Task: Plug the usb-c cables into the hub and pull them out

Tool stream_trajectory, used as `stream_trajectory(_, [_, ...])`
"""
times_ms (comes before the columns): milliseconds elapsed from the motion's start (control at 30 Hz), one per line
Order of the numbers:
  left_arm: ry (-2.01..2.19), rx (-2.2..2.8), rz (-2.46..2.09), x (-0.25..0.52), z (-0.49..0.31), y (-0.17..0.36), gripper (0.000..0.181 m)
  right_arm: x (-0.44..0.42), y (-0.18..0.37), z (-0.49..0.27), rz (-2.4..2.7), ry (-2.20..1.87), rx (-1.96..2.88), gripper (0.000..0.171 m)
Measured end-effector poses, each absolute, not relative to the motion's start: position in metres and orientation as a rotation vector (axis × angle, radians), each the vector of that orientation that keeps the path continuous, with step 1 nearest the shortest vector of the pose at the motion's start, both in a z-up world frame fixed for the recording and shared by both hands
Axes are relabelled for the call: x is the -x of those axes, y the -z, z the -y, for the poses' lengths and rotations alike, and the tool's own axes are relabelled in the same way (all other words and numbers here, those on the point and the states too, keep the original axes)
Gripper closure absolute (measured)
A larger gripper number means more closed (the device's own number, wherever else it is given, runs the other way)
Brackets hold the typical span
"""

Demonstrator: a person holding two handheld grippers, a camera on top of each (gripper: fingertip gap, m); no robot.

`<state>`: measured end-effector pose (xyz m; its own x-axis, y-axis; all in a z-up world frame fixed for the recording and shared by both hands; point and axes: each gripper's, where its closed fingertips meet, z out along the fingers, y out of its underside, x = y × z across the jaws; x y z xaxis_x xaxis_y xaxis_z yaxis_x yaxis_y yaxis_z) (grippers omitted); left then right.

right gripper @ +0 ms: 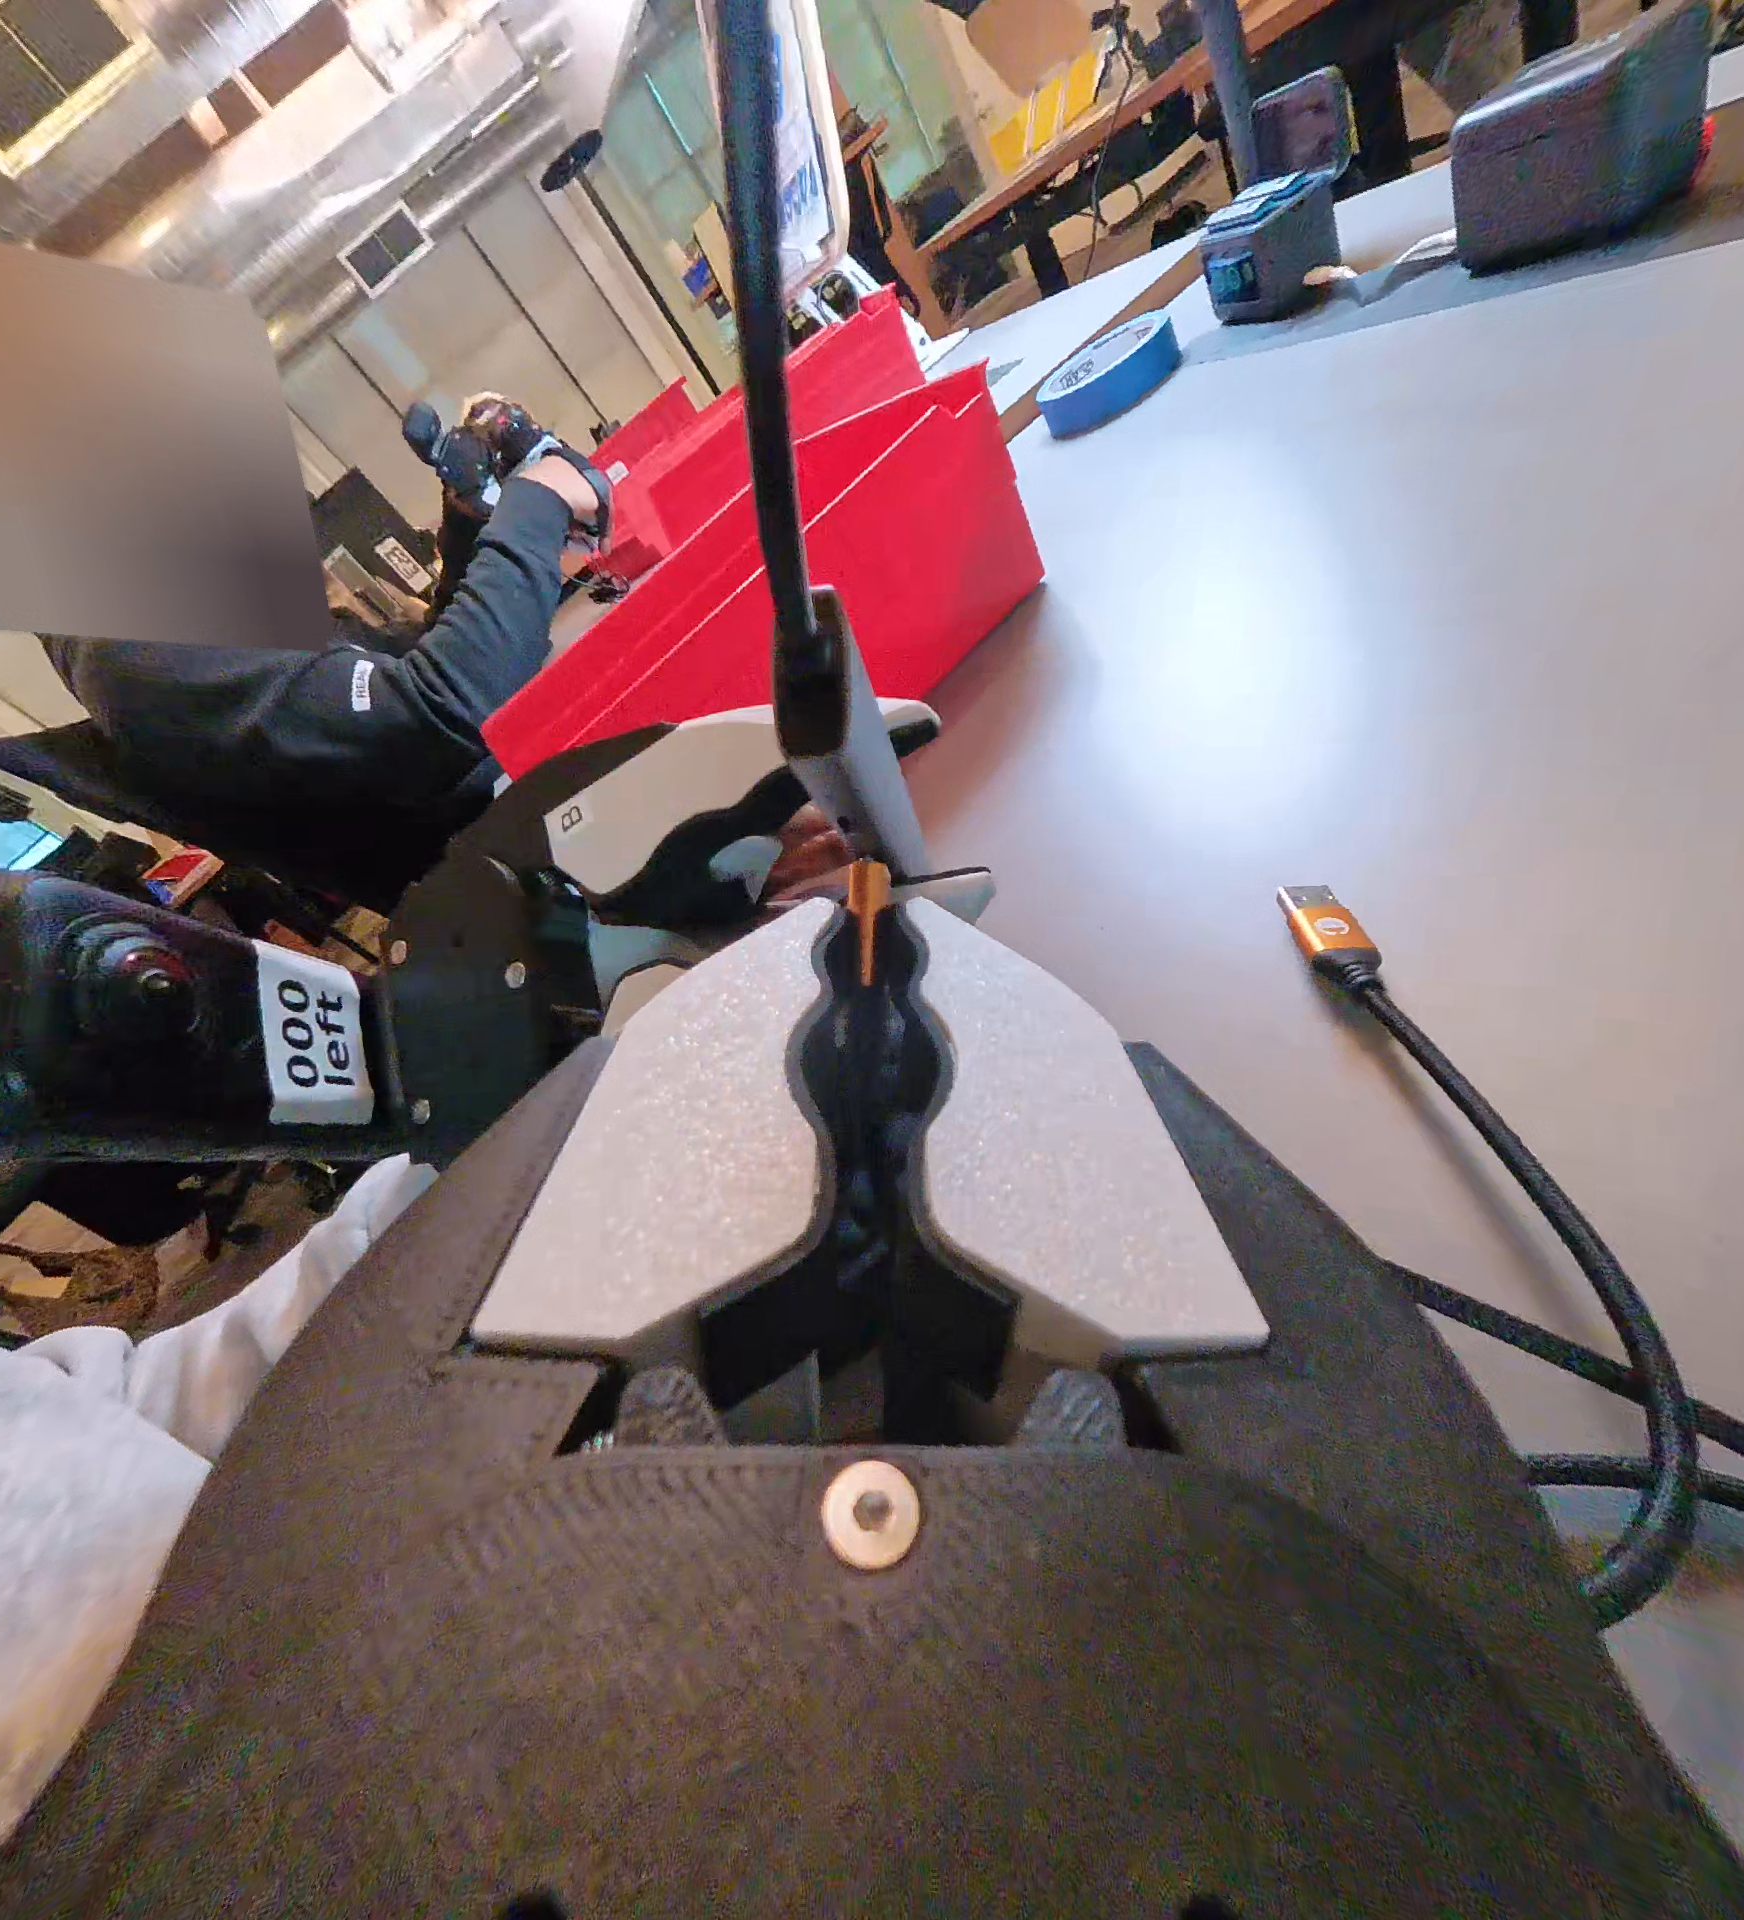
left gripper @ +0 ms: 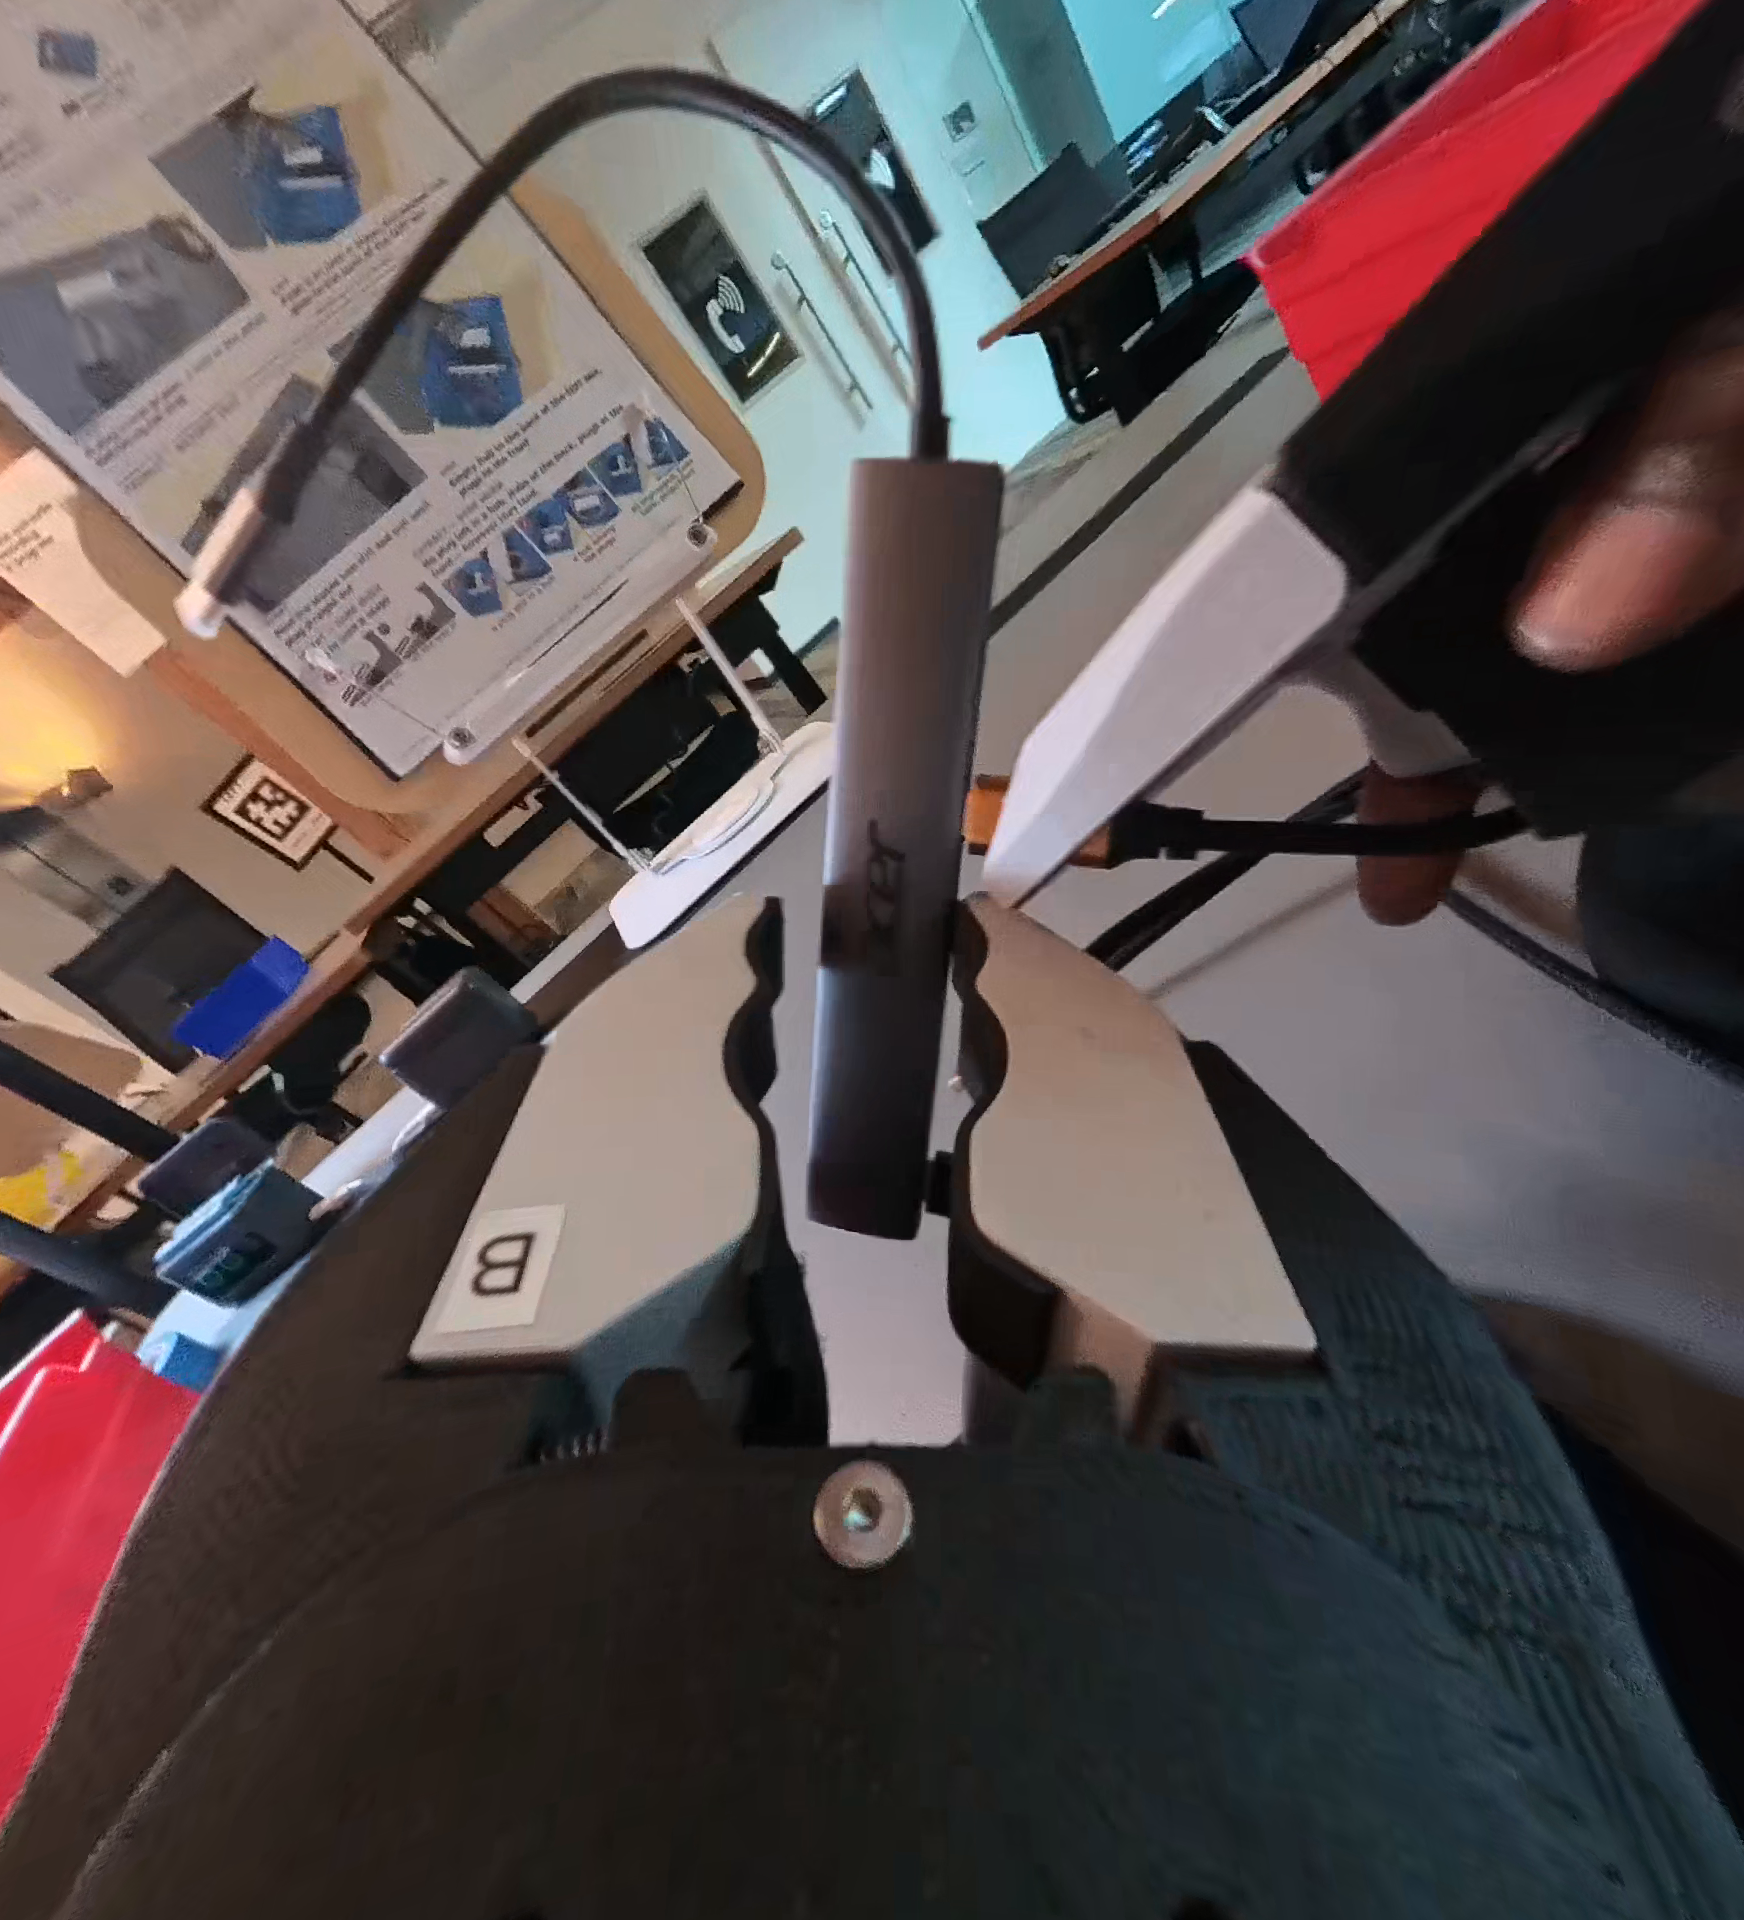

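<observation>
1. grey metal-look hub [left gripper: 899,831], a slim bar, is held off the tabletop [right gripper: 1367,623] in the left gripper [left gripper: 863,925]; its jaws are nearly closed, pinching the hub's two long sides around mid-length.
2. hub long axis runs away from the left wrist camera, near end free between the jaws, far end carrying its own black pigtail cable [left gripper: 639,104], which arcs over to the left and ends in a pale plug [left gripper: 224,566] hanging loose.
3. right gripper [right gripper: 868,935] jaws are closed down on an orange-shelled usb-c plug [right gripper: 866,914]; only the plug tip shows past the jaw tips, its black cord trailing back between them.
4. plug tip points at the hub's side face and sits just beside or touching it; whether it is seated in a port i cannot tell.
5. second orange plug [right gripper: 1330,925] lies on the tabletop to the right, tip pointing far, braided cable [right gripper: 1574,1247] looping back near.
6. handling judgement: hub is light and rigid but smooth, so it may slip or twist under a side push. plug shell is stiff and the right place to hold; the cord is limp and useless for steering.
</observation>
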<state>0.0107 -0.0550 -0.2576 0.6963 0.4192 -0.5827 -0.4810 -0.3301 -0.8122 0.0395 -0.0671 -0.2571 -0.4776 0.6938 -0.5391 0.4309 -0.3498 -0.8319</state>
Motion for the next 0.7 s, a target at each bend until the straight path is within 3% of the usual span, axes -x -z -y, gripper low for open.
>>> stream_trajectory(100, [-0.952, 1.673, -0.091, -0.011, 0.054, 0.258, 0.153, -0.04, 0.257, 0.067, 1.651, -1.963, 1.474, 0.164])
stream_trajectory(233, [-0.969, 1.672, -0.085, -0.005, 0.053, 0.255, 0.139, -0.039, 0.259, 0.064, 1.68, -1.954, 1.434, 0.164])
stream_trajectory(300, [-0.864, 1.739, -0.112, -0.011, 0.048, 0.264, 0.156, -0.038, 0.26, 0.063, 1.711, -1.873, 1.37, 0.164])
stream_trajectory(533, [-0.765, 1.934, -0.083, -0.004, 0.048, 0.278, 0.143, -0.039, 0.269, 0.065, 1.815, -1.576, 1.213, 0.165])
stream_trajectory(700, [-0.761, 1.905, -0.129, -0.008, 0.045, 0.285, 0.157, -0.04, 0.276, 0.067, 1.853, -1.604, 1.278, 0.164])
